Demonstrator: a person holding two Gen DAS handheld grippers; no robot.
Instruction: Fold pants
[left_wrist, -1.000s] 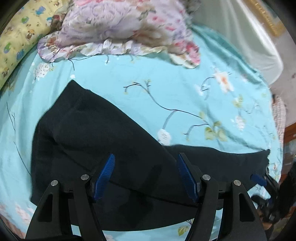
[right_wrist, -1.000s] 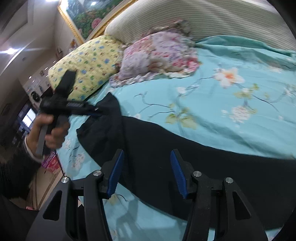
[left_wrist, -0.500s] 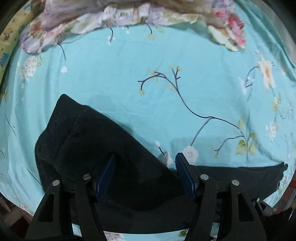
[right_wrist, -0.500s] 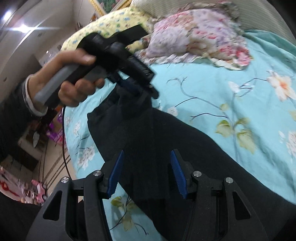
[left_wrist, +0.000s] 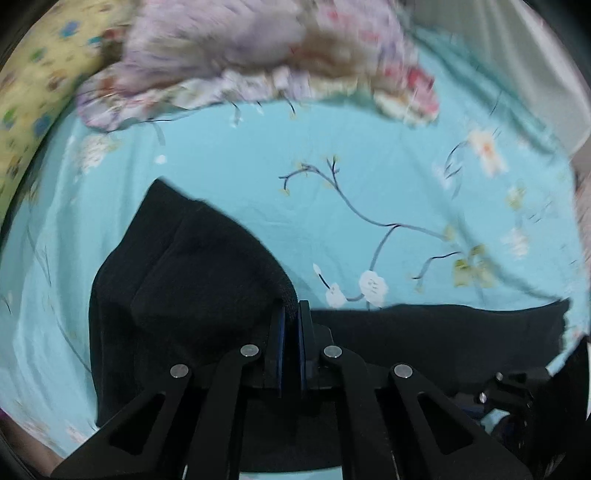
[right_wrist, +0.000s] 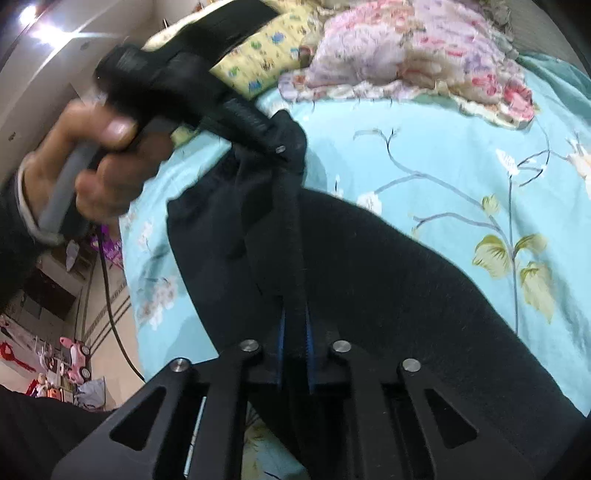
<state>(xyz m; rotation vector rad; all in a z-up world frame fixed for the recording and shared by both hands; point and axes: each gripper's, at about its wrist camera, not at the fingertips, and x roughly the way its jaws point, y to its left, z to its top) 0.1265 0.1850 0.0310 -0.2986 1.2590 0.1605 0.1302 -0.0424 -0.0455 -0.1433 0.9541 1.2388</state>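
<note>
Black pants (left_wrist: 192, 280) lie on a turquoise floral bedsheet (left_wrist: 369, 177). My left gripper (left_wrist: 291, 321) is shut on a raised edge of the pants near the waist end. My right gripper (right_wrist: 294, 325) is shut on a stretched fold of the same pants (right_wrist: 388, 280). In the right wrist view the left gripper (right_wrist: 284, 151), held in a hand, pinches the pants' lifted top edge just ahead. A pant leg (left_wrist: 461, 332) runs off to the right.
A floral quilt (left_wrist: 258, 55) is bunched at the head of the bed, beside a yellow patterned pillow (left_wrist: 29, 92). The bed's left edge drops to a floor with toys (right_wrist: 74, 354). A cable (right_wrist: 114, 314) hangs from the left hand.
Both grippers went from open to shut on the pants. The left gripper has lifted the waist edge off the sheet, and the two grippers have come closer together.
</note>
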